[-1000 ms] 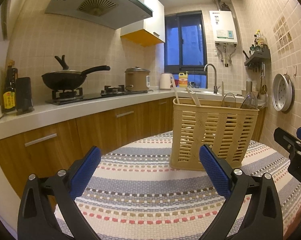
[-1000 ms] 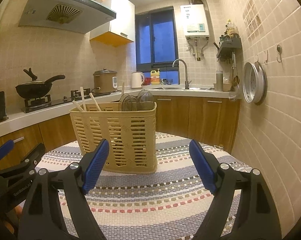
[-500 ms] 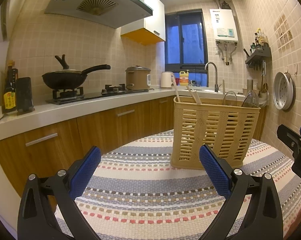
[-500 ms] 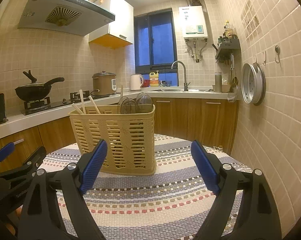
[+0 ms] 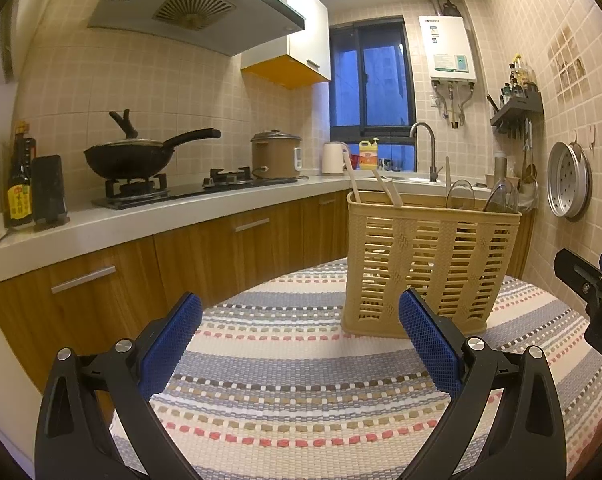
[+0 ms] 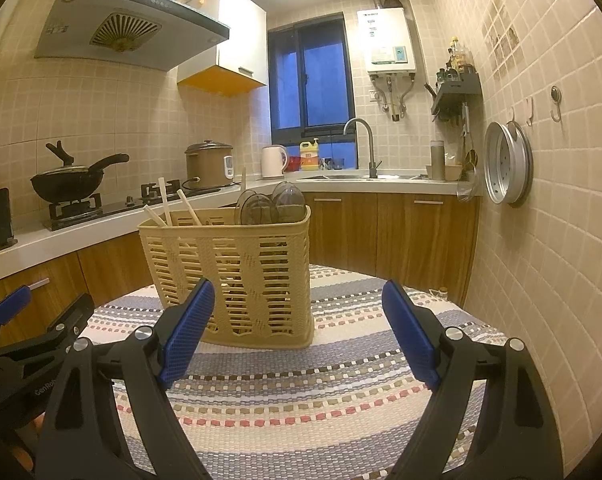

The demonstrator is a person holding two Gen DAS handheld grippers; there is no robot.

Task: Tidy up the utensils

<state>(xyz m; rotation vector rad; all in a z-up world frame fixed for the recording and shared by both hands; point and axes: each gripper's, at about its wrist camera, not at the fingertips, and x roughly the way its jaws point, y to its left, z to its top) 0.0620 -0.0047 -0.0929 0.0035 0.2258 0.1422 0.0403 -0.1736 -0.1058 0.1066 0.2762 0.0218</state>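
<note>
The beige utensil basket [image 6: 237, 276] stands on the striped bench [image 6: 321, 392], chopsticks [image 6: 169, 204] and clear spoons [image 6: 271, 206] upright inside. Near the basket, the left gripper [image 5: 299, 334] and right gripper [image 6: 297, 326] hover, fingers spread, empty. Sorting looks finished or unstarted; next would be reaching over the basket's rim.

The right gripper [image 6: 297, 320] holds its blue-padded jaws wide apart with nothing between them, above a round table covered by a striped woven cloth [image 6: 301, 400]. Just beyond stands a beige slatted plastic basket [image 6: 237, 276], with pale chopsticks [image 6: 165, 200] leaning at its left end and clear plastic spoons [image 6: 273, 204] at its right. The left gripper [image 6: 17, 316] shows at the near left edge.
</note>
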